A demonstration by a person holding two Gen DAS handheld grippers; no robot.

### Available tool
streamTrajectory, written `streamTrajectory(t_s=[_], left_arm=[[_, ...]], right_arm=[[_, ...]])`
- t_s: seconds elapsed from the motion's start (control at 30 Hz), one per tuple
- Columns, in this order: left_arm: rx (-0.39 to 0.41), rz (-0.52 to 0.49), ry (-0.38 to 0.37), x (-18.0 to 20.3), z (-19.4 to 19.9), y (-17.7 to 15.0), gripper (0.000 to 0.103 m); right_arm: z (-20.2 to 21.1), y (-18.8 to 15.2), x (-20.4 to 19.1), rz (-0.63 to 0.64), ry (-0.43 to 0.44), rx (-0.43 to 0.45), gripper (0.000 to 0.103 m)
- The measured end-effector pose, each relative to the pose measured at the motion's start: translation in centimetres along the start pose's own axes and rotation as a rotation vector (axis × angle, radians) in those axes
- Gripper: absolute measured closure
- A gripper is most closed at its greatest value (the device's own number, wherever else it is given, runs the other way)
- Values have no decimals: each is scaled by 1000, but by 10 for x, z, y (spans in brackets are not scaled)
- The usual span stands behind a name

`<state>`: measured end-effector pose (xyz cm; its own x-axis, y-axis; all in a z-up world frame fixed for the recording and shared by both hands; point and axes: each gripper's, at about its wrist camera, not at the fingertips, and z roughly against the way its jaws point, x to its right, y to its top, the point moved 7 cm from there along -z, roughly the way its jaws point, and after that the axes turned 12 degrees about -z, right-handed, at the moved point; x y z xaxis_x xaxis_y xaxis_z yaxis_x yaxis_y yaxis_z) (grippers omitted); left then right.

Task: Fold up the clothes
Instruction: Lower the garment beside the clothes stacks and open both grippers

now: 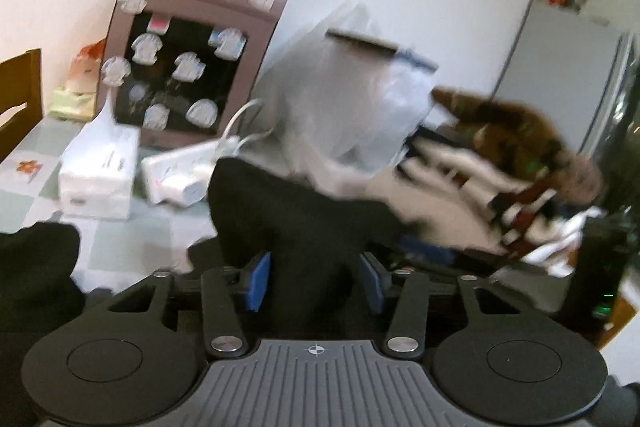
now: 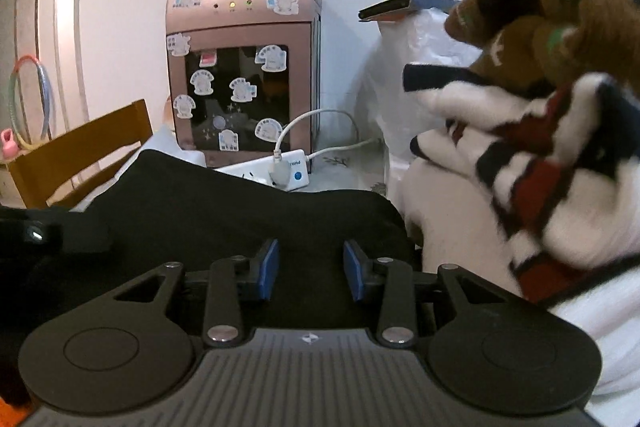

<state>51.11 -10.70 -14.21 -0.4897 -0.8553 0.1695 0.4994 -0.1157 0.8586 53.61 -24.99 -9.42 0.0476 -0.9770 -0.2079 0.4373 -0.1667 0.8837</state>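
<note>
A black garment (image 1: pixel 288 211) rises between the blue pads of my left gripper (image 1: pixel 314 281), which is shut on a thick fold of it. The same black garment (image 2: pixel 240 211) lies bunched in front of my right gripper (image 2: pixel 310 273), whose blue pads stand apart with cloth between and beneath them; whether they pinch it is unclear. A pile of other clothes, brown, white, red and navy (image 2: pixel 552 131), is heaped at the right, also in the left wrist view (image 1: pixel 500 163).
A pink water dispenser (image 2: pixel 244 67) with stickers stands at the back on the checked table (image 1: pixel 36 179). A white power strip (image 2: pixel 272 171), a tissue pack (image 1: pixel 100 171), a white plastic bag (image 1: pixel 348 99) and a wooden chair (image 2: pixel 80 155) surround the garment.
</note>
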Motion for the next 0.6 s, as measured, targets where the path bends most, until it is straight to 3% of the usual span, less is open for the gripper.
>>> streamTrajectory(t_s=[0.1, 0.23, 0.47, 0.6], left_arm=[[-28, 8, 10, -5, 0, -6, 53], [-7, 31, 11, -5, 20, -4, 50], [11, 12, 39, 12, 67, -2, 20], [25, -6, 50, 26, 104, -4, 13]], right_arm=[[-4, -7, 0, 8, 0, -1, 62], [7, 1, 0, -12, 33, 6, 57], [63, 21, -15, 10, 52, 10, 35], [96, 32, -24, 23, 64, 12, 28]])
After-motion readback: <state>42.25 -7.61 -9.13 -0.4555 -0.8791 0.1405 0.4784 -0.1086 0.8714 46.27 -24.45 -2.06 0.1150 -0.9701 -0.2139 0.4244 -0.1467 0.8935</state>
